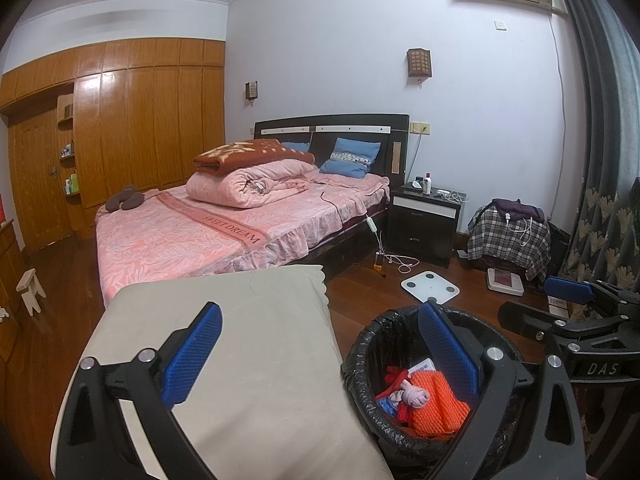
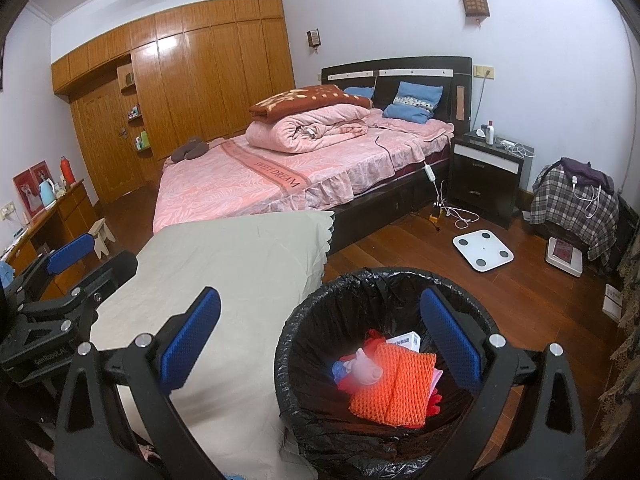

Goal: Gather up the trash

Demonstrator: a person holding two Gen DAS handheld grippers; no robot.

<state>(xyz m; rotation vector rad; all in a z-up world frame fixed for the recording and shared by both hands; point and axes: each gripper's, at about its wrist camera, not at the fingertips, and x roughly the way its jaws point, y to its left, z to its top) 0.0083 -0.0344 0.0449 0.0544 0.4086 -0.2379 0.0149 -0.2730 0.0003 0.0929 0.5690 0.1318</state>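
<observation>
Black plastic lines the trash bin (image 2: pixel 320 312), which sits beneath the right gripper (image 2: pixel 320 340), its blue ribbed fingers (image 2: pixel 450 340) spread wide and empty. Below them lie an orange mesh sleeve (image 2: pixel 394 388), a small white box (image 2: pixel 406 340) and a soft pinkish item, blurred. The left gripper (image 1: pixel 320 356), equally wide and empty, straddles the bin's rim and a beige cloth-covered surface (image 1: pixel 256 344). Judged from here, any further drop should be released squarely over the opening, clear of the crinkled liner.

Each hand-held gripper (image 1: pixel 320 354) (image 2: pixel 320 338) has a black frame, silver screws, and blue textured pads (image 1: pixel 192 356); one carries white "DAS" lettering.
</observation>
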